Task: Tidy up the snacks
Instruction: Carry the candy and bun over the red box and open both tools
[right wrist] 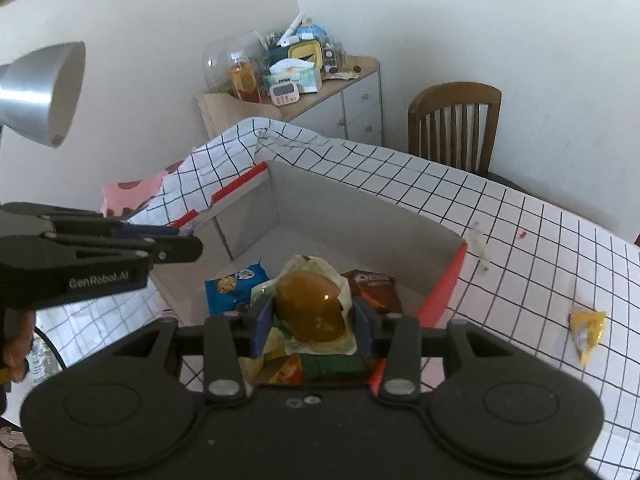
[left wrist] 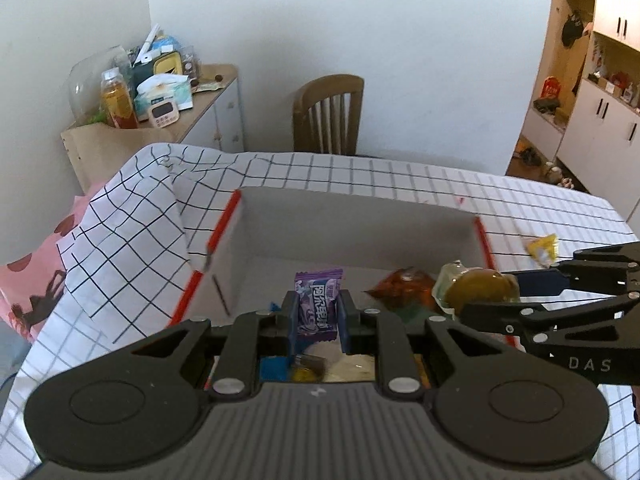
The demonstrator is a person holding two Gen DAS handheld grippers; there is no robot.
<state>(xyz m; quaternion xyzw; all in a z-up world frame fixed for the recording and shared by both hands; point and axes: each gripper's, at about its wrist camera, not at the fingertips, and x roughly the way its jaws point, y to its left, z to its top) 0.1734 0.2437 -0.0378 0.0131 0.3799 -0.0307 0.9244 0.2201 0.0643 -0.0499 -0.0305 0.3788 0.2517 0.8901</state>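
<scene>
The left tongs (left wrist: 318, 314) are clenched on a purple candy wrapper (left wrist: 319, 302) with white printed characters, and they hold it above the near part of an open cardboard box (left wrist: 360, 216) with red edges. The right tongs (right wrist: 314, 320) are grasping a brown jelly cup (right wrist: 310, 306) in a clear plastic shell with a pale green lid sheet, also over the same box. The box stands on a table (left wrist: 400, 176) covered with a white cloth with a black grid. Inside the box several snacks lie: a blue cookie packet (right wrist: 230, 286), a dark brown Oreo packet (right wrist: 374, 286) and, below the right tongs, green and yellow wrappers that I cannot name. In the left wrist view an orange-brown packet (left wrist: 402, 292) lies in the box just beside the jelly cup. A small yellow sachet (right wrist: 586, 328) lies on the cloth, outside the box, to its right and well apart from it. Behind the table a wooden chair (left wrist: 330, 112) stands against the wall, and a low cabinet (left wrist: 216, 116) carries bottles, tissues and a timer. A silver lamp (right wrist: 44, 88) is at the left edge of the right wrist view.
</scene>
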